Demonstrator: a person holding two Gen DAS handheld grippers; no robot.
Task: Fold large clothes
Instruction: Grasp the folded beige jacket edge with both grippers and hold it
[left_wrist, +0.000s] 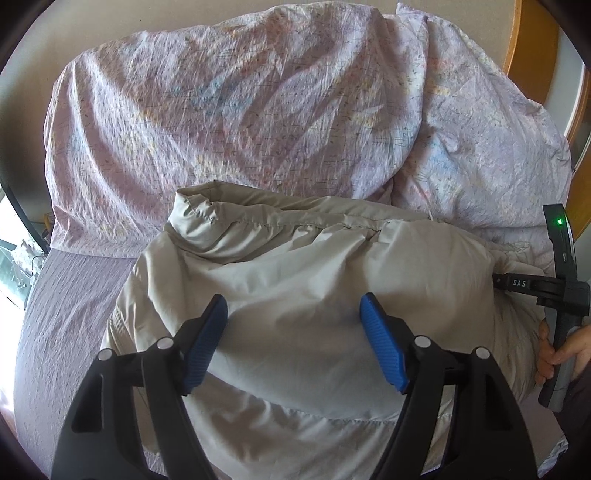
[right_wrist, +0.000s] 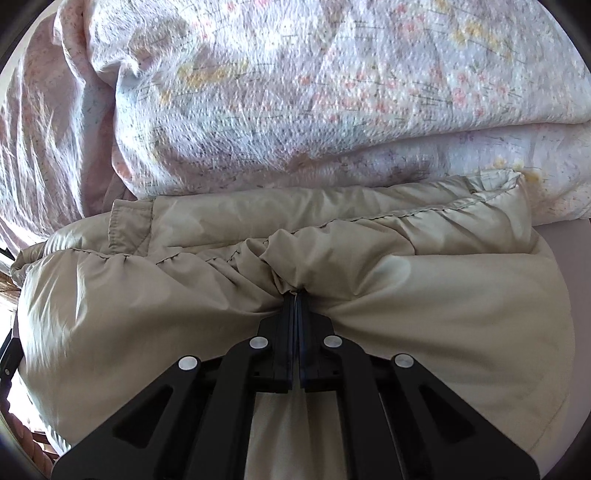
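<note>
A puffy beige jacket (left_wrist: 295, 266) lies bunched on the bed, its stitched collar edge running along the far side. My left gripper (left_wrist: 293, 301) hovers over the jacket's middle, its blue pads (left_wrist: 384, 354) spread wide and pressing nothing. My right gripper (right_wrist: 295, 291) is shut on a pinch of the jacket (right_wrist: 406, 288), and the fabric puckers around its tips. In the left wrist view the right gripper (left_wrist: 498, 282) reaches into the jacket's right end, held by a person's hand (left_wrist: 554, 354).
A crumpled floral quilt (left_wrist: 240, 110) is heaped right behind the jacket and fills the top of the right wrist view too, as the quilt (right_wrist: 332, 92). A purple bedsheet (left_wrist: 66, 295) shows at the left. A wooden frame (left_wrist: 532, 44) stands at the far right.
</note>
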